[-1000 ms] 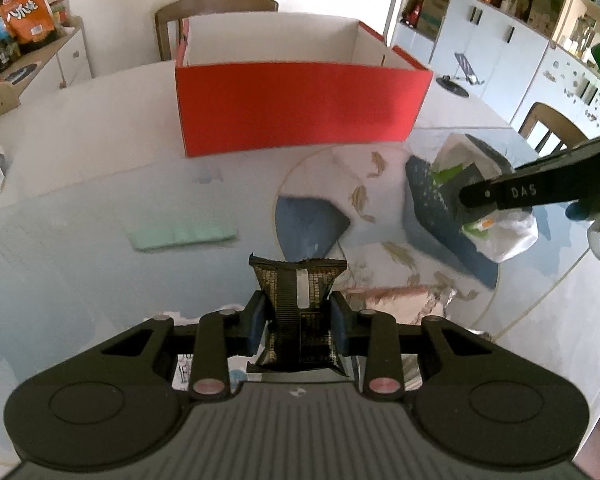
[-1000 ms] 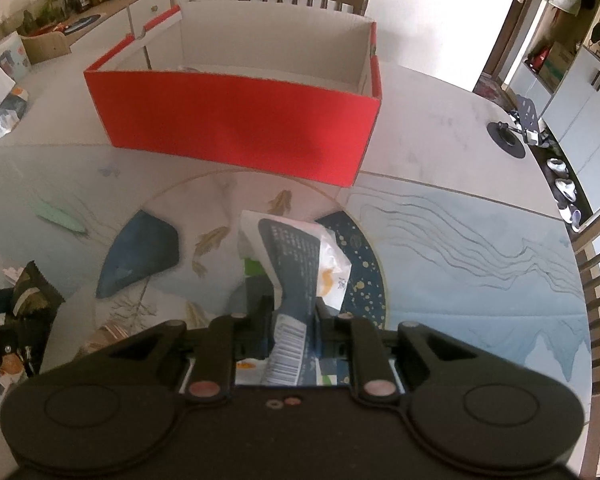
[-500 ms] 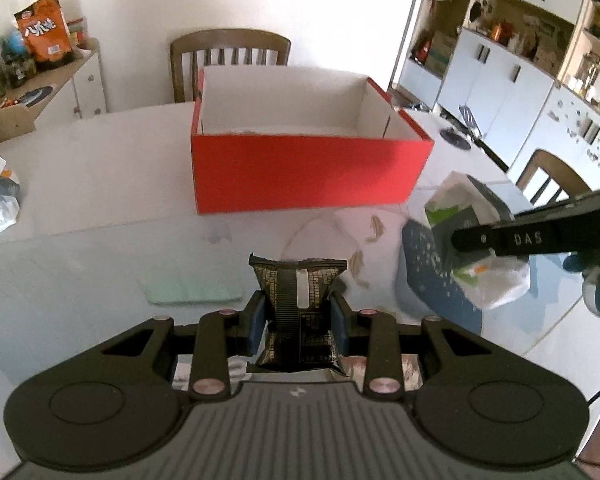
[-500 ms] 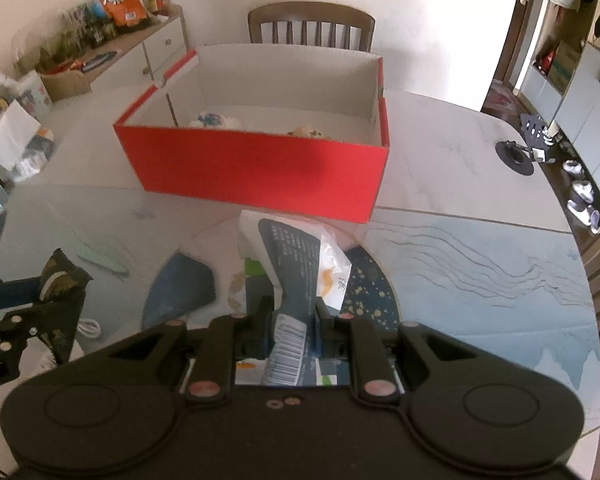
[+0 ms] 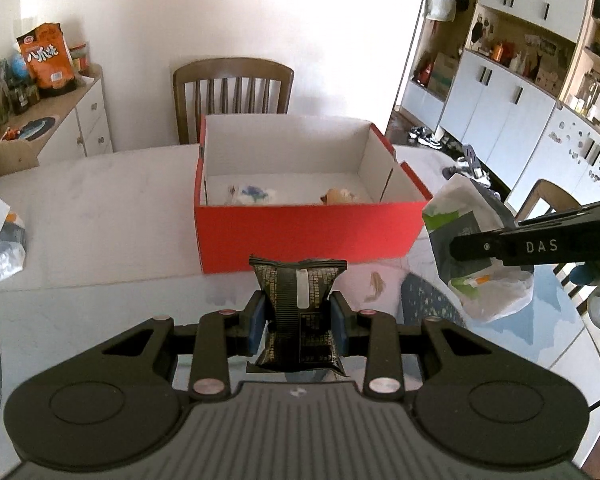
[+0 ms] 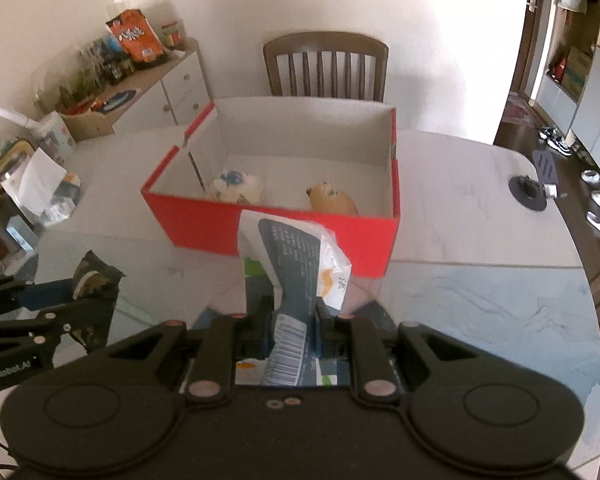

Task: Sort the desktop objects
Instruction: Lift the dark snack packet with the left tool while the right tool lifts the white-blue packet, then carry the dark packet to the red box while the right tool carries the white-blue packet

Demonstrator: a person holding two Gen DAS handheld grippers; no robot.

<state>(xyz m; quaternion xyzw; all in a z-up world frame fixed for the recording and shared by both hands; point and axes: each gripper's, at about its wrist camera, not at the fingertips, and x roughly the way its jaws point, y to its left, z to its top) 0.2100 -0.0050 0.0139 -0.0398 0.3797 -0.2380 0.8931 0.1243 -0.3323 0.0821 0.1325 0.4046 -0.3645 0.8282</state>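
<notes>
A box (image 5: pixel 308 236) sits on the table (image 5: pixel 100 216); behind it a chair (image 5: pixel 232 96), inside it two packets (image 6: pixel 236 186).

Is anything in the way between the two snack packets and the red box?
Nothing visible blocks them. The dark packet in the left gripper and the white and blue packet in the right gripper hang in front of the open red box; only its near wall lies ahead.

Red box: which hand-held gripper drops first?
Right, marginally. Its white-and-blue packet already overlaps the red box's front wall; the left hand-held gripper's dark packet sits lower, short of it.
</notes>
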